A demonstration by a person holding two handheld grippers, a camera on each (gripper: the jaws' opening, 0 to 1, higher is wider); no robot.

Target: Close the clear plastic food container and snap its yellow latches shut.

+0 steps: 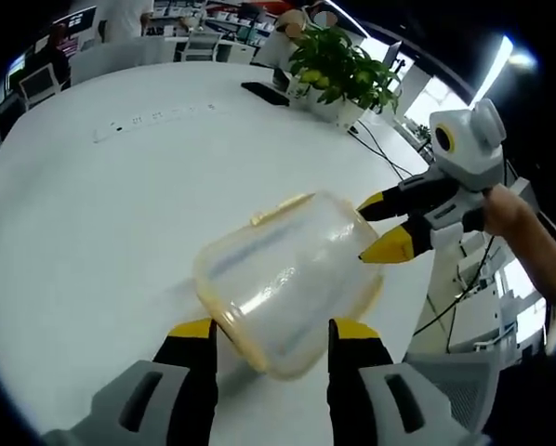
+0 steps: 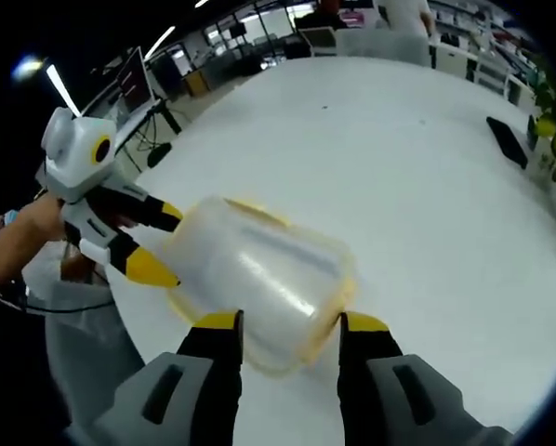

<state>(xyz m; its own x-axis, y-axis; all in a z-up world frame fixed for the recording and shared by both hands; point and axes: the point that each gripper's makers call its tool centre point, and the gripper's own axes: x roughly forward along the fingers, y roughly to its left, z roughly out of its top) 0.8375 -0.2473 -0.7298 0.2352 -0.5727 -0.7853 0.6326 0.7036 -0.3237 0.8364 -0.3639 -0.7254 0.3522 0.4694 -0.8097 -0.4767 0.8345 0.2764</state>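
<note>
White round table [image 1: 92,214], potted plant [image 1: 338,67] at the far edge, and our clear plastic food container [image 1: 287,279] with yellow trim sits near the table edge. We've got the left gripper [image 1: 273,332] and right gripper [image 2: 287,322] both spread wide, straddling opposite ends of it.

The food container [image 1: 292,279] is clear, cloudy plastic with yellow trim running round its rim and a yellow latch [image 1: 280,208] on its far edge. It sits on a plain white desk [image 1: 101,204]. The left claw [image 1: 271,336] is black with yellow tips over grey bodywork; the right claw [image 2: 285,327] has the same black, yellow and grey. Where the right claw shows in the left gripper view, its housing is white and grey with a yellow ring. A potted plant [image 1: 338,67] has bright green leaves in a white pot. A black flat object [image 2: 507,141] lies on the desk.
</note>
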